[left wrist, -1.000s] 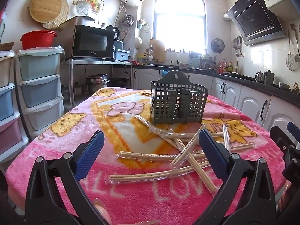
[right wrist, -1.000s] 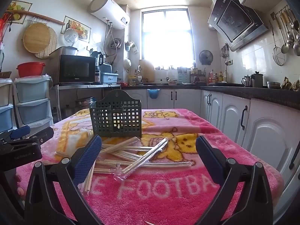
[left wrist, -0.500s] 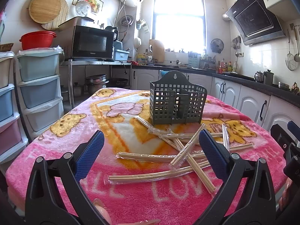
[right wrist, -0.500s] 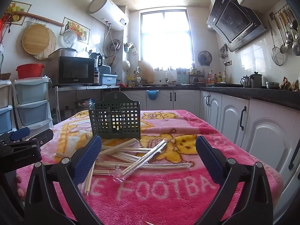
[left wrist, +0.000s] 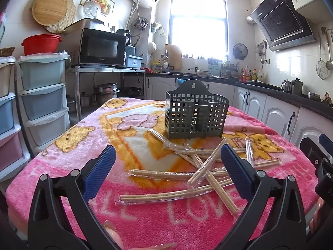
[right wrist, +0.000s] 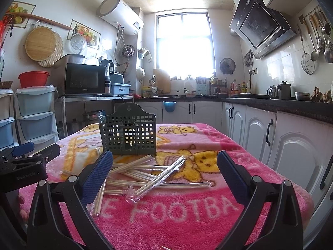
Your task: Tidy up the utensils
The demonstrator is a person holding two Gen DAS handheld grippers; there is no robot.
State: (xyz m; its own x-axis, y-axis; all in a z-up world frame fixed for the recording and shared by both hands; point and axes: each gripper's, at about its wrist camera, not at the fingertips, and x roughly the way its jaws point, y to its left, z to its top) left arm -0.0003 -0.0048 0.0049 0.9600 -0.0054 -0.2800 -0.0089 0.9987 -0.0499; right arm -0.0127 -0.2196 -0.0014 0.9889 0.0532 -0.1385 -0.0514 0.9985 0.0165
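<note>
A dark green perforated utensil holder (left wrist: 196,115) stands upright on the pink blanket (left wrist: 68,164), also in the right wrist view (right wrist: 129,134). Several plastic-wrapped chopstick pairs (left wrist: 204,166) lie scattered in front of it, seen too in the right wrist view (right wrist: 145,175). My left gripper (left wrist: 166,173) is open and empty, held above the near table edge in front of the pile. My right gripper (right wrist: 164,175) is open and empty, facing the pile from the right. The right gripper shows at the left view's right edge (left wrist: 320,156); the left gripper shows at the right view's left edge (right wrist: 27,162).
Stacked plastic drawers (left wrist: 43,95) stand left of the table. A microwave (left wrist: 102,49) sits on a metal shelf behind. White cabinets and a dark counter (right wrist: 281,108) run along the right. The table's near edge lies just below both grippers.
The left gripper has risen and tilted slightly, so the holder sits a little lower in view. The right gripper has tilted up a little. Both stay open; the chopsticks have not moved.
</note>
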